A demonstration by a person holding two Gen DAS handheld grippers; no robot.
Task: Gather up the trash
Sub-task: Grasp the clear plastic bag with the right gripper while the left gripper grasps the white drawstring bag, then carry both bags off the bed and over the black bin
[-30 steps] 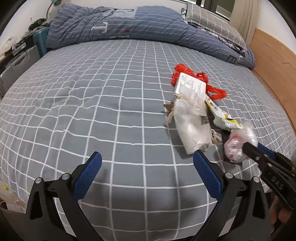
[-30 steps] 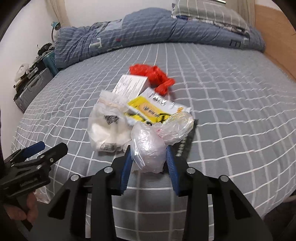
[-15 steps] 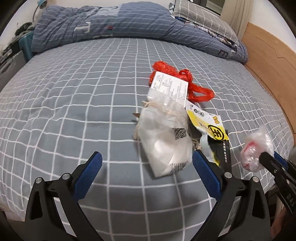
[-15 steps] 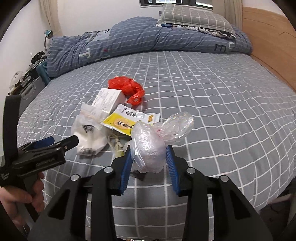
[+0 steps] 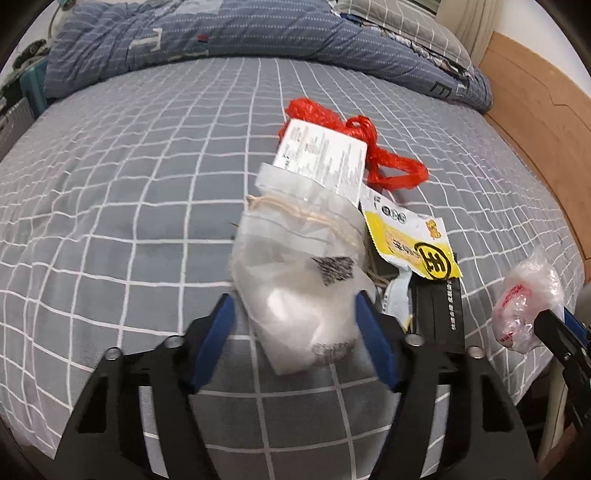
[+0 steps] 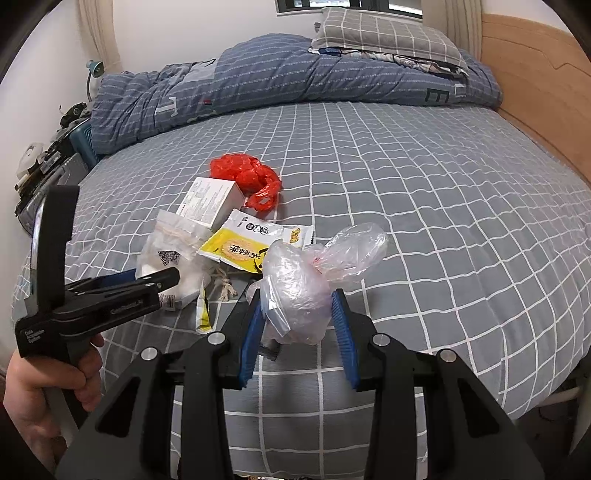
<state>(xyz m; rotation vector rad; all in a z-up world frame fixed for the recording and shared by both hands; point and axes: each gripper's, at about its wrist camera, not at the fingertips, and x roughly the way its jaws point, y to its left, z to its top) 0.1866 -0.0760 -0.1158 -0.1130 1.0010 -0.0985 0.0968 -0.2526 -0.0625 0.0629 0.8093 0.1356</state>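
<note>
Trash lies in a pile on the grey checked bed: a white translucent pouch, a white box, a red plastic bag, a yellow snack wrapper and a black strip. My left gripper has its blue pads on either side of the white pouch, closing around it. My right gripper is shut on a crumpled clear plastic bag and holds it above the bed; that bag also shows in the left wrist view.
A rumpled blue duvet and a grey pillow lie at the head of the bed. A wooden bed frame runs along the right side. Boxes and clutter stand by the left wall.
My left gripper moved forward to the white pouch and its jaws narrowed around it. My right gripper lifted and pulled back with the clear bag.
</note>
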